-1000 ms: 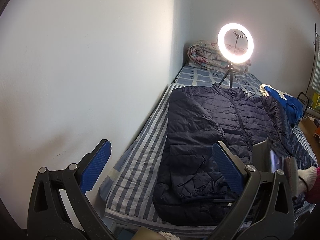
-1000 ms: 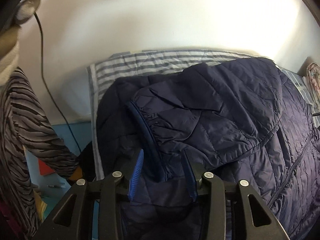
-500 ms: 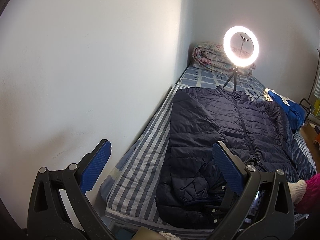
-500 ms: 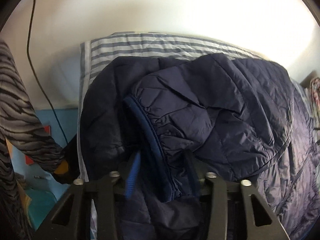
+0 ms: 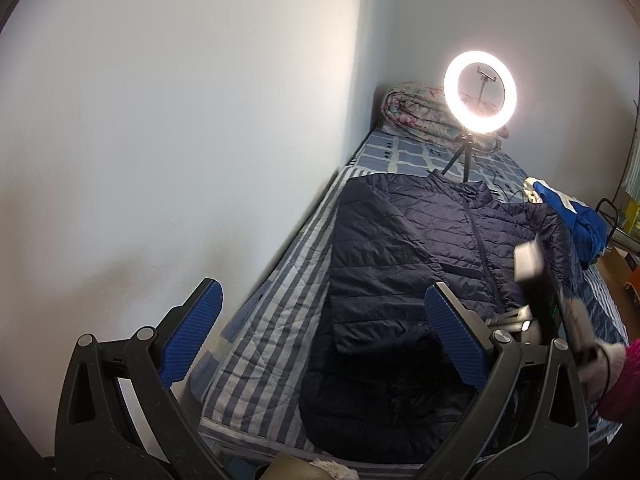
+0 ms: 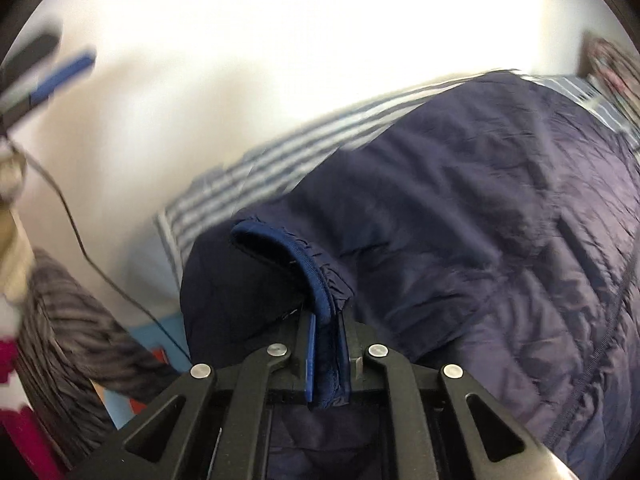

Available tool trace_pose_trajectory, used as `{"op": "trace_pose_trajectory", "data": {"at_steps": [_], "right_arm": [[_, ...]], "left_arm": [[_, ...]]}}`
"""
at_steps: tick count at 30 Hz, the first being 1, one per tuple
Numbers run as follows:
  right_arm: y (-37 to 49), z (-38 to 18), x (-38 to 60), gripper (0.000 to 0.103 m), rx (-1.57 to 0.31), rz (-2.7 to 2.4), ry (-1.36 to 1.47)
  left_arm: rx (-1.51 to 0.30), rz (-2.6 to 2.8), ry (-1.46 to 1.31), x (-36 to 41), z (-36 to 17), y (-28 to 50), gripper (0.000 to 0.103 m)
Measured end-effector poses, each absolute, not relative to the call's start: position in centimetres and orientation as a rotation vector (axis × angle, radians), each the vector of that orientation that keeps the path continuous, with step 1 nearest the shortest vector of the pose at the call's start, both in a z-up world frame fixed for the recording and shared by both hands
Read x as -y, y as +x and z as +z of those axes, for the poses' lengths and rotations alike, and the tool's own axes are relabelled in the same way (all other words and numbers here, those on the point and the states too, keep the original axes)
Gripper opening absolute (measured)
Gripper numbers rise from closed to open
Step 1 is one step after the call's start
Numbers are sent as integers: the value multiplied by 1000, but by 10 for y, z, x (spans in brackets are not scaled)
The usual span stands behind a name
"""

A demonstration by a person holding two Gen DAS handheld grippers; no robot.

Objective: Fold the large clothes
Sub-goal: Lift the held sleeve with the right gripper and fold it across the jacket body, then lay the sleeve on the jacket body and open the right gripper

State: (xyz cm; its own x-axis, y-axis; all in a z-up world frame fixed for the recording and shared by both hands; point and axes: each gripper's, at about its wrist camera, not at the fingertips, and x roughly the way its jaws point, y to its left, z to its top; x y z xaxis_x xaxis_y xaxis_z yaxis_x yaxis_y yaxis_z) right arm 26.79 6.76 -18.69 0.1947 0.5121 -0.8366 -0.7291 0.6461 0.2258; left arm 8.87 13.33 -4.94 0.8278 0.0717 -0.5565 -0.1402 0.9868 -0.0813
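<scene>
My right gripper (image 6: pixel 326 356) is closing on the blue-trimmed sleeve cuff (image 6: pixel 308 276) of the navy puffer jacket (image 5: pixel 420 264), which lies spread on the striped bed (image 5: pixel 272 320). My left gripper (image 5: pixel 320 336) hangs wide open over the bed's near end, empty.

left wrist: far, along bed (image 5: pixel 256 344) | right wrist: close, down | shared: jacket (image 5: pixel 404 248)

Quilted, faintly shiny cloth jacket (image 5: pixel 404 248) on matt striped cloth sheet (image 5: pixel 276 320).
</scene>
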Motion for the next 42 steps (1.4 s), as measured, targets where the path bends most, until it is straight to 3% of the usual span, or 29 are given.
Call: {"op": "trace_pose_trajectory", "data": {"at_steps": [6,17,42], "right_arm": [[315,-147,-12,7,-1004,777,-14],[391,-107,84,7,-909,510,150],[469,-167,266,7,-894,-32,307]], "left_arm": [[-569,81,-72,-109,-45,99,103],[-663,-139,-28,-34,-53,152,103],[-673,-234,22,15,-55,163,103]]}}
